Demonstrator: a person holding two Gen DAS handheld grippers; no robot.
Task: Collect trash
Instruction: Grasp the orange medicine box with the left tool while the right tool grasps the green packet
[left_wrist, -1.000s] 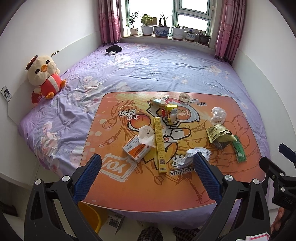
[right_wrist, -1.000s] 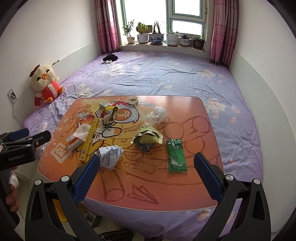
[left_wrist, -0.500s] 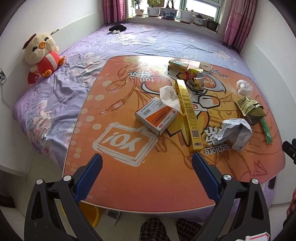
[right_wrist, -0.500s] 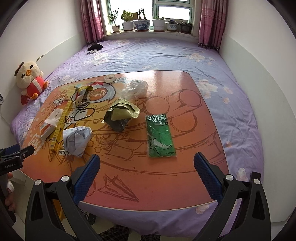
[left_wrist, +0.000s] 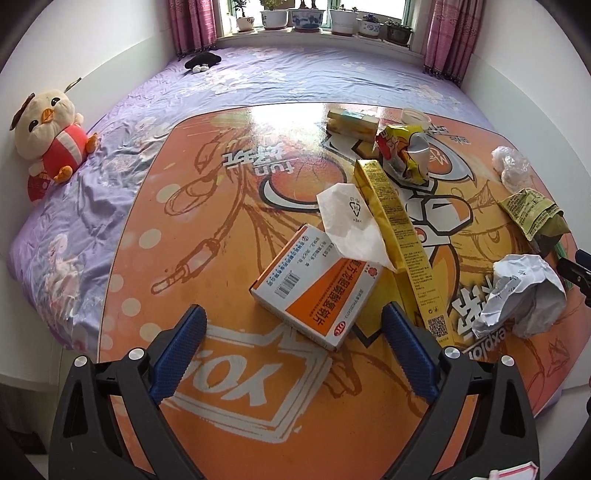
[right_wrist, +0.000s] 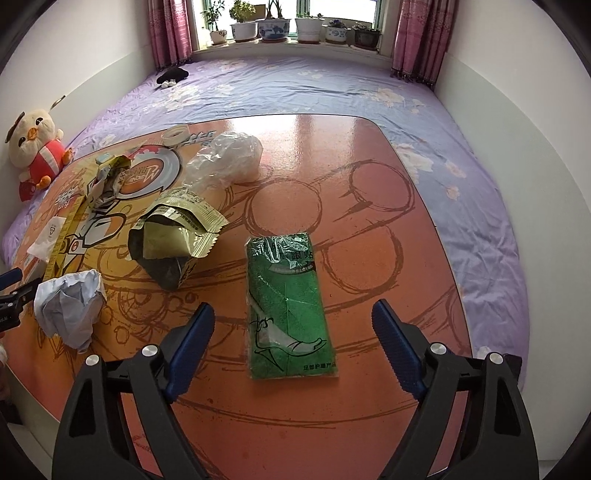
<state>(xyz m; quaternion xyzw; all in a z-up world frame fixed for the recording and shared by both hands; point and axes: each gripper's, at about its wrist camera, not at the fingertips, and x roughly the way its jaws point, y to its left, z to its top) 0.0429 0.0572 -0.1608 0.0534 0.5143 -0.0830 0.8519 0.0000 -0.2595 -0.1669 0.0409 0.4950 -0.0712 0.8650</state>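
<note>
Trash lies scattered on an orange printed table (left_wrist: 229, 369). My left gripper (left_wrist: 293, 341) is open just in front of an orange-and-white medicine box (left_wrist: 314, 291). A white wrapper (left_wrist: 345, 214) and a long yellow box (left_wrist: 395, 229) lie behind the medicine box, and crumpled paper (left_wrist: 524, 295) lies to the right. My right gripper (right_wrist: 293, 338) is open over the near end of a flat green packet (right_wrist: 288, 299). An olive foil pouch (right_wrist: 173, 236), a clear plastic bag (right_wrist: 229, 158) and the crumpled paper (right_wrist: 70, 306) lie to the left of the green packet.
The table sits on a bed with a purple sheet (right_wrist: 461, 177). A plush chick (left_wrist: 48, 129) leans on the left wall. A yellow snack bag (left_wrist: 406, 155), a small box (left_wrist: 351, 123) and a tape roll (left_wrist: 415, 117) lie at the table's far side. Potted plants line the windowsill.
Both grippers have moved forward and down toward the table. The left one has closed in on the medicine box, the right one on the green packet. Both stay open.
</note>
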